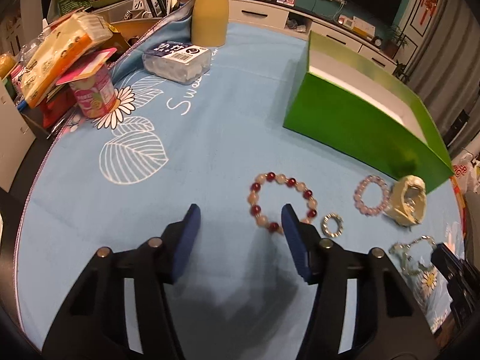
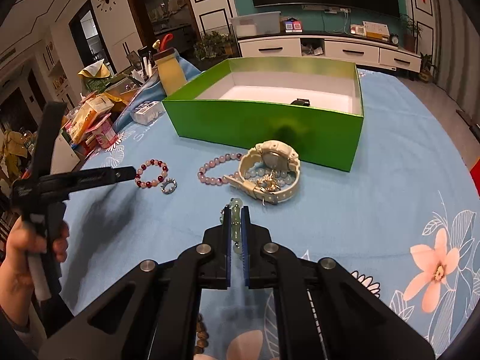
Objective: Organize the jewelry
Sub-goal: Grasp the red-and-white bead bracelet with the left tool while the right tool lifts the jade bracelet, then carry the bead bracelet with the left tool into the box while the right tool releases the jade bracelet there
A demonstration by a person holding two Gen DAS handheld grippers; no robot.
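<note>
The right gripper (image 2: 237, 225) has its two blue pads pressed together on a pale green jade bead bracelet (image 2: 235, 220), the strand pinched between the pads with a few beads poking out past the tips. Holding it in a firm pinch this way probably keeps the slippery beads from sliding out on the way to the open green box (image 2: 264, 120), which stands ahead of the fingers and already holds one small dark item (image 2: 301, 102) on its white floor. Between the fingertips and the box lies a cream wristwatch (image 2: 270, 171), curled around some pale beads and a gold-coloured piece, with a lilac bead bracelet (image 2: 216, 168) just to its left. The left gripper (image 1: 240, 225) has its jaws spread with nothing between them but the blue floral tablecloth (image 1: 210, 120). Its right finger (image 1: 295, 240) overlaps the near edge of a red and cream bead bracelet (image 1: 282, 201); whether it touches the beads cannot be told. That bracelet lies ahead and to the right of the open gap, so it looks like the next piece to be picked up. A small silver ring (image 1: 331, 225) lies just right of the same finger. The jewelry appears laid out in a loose row in front of the box, so each piece is a short carry from it.
</note>
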